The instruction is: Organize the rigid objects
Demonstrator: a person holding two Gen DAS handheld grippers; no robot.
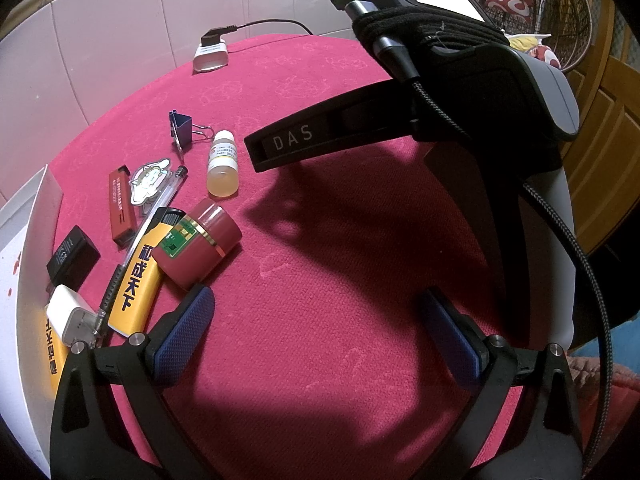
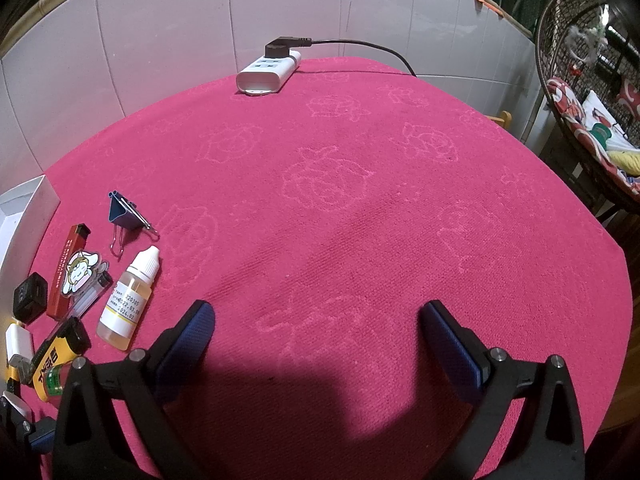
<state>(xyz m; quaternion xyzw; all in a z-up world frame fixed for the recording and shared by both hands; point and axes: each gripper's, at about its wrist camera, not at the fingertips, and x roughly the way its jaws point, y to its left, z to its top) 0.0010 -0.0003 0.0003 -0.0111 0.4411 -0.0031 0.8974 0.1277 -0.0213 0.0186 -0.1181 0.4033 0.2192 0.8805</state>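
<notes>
Jaws gape over pink cloth (image 2: 340,200), tiled wall (image 2: 180,40) behind.

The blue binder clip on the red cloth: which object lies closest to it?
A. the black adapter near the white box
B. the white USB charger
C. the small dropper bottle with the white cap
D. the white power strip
C. The blue binder clip has its wire handles reaching toward the dropper bottle, which lies just beside it; the power strip is far off at the table's back edge.
</notes>
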